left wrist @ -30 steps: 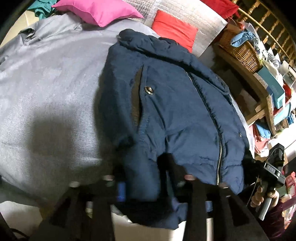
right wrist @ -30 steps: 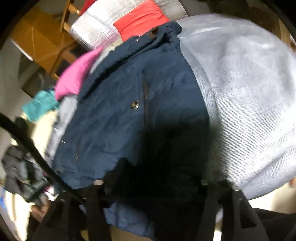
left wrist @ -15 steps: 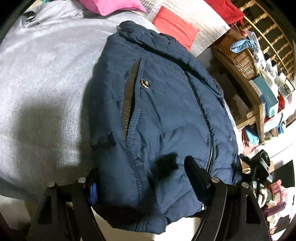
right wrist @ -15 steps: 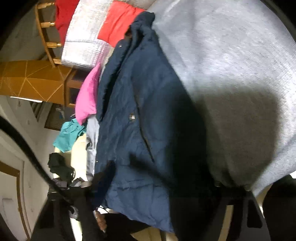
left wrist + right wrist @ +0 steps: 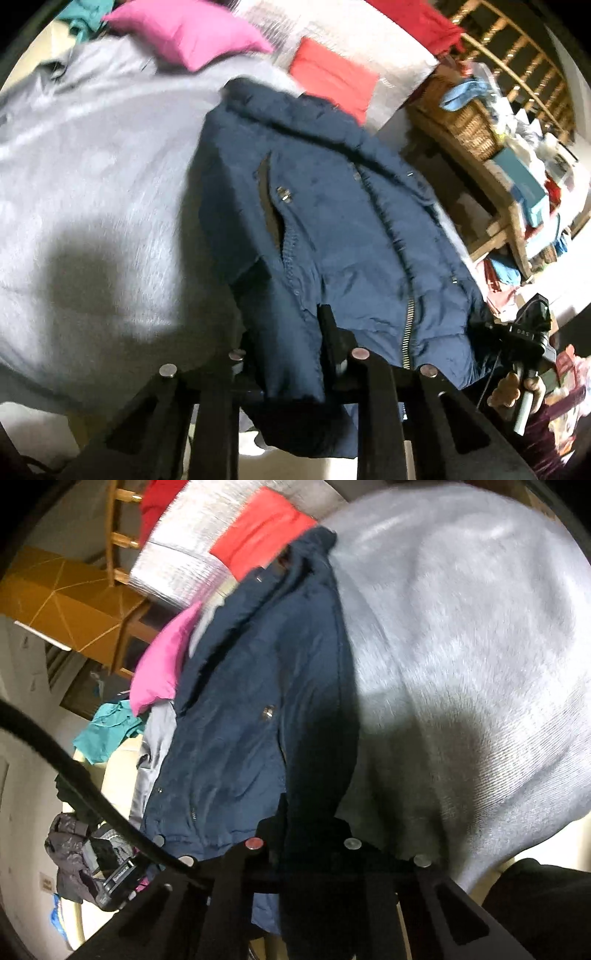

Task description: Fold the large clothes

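Note:
A navy padded jacket [image 5: 332,221] lies front-up on a grey bed cover [image 5: 92,184], zip shut, collar at the far end. My left gripper [image 5: 291,332] is at the jacket's near hem, its jaws closing with a fold of hem fabric pinched between them. In the right wrist view the same jacket [image 5: 240,720] runs away from me, and my right gripper [image 5: 306,830] is closing its jaws on the other hem corner, dark fabric bunched between the fingers. A hand holds the right gripper's handle [image 5: 528,332] at the jacket's right edge.
A pink pillow [image 5: 184,33] and a red pillow [image 5: 332,85] lie beyond the collar. A wooden shelf with a wicker basket [image 5: 469,122] and boxes stands right of the bed. Teal cloth [image 5: 107,734] sits at the bed's far corner. A black cable [image 5: 74,775] crosses the right wrist view.
Both grippers stood open around the jacket's hem half a second ago; now both have closed on it, and the hem is gathered and slightly lifted between the fingers.

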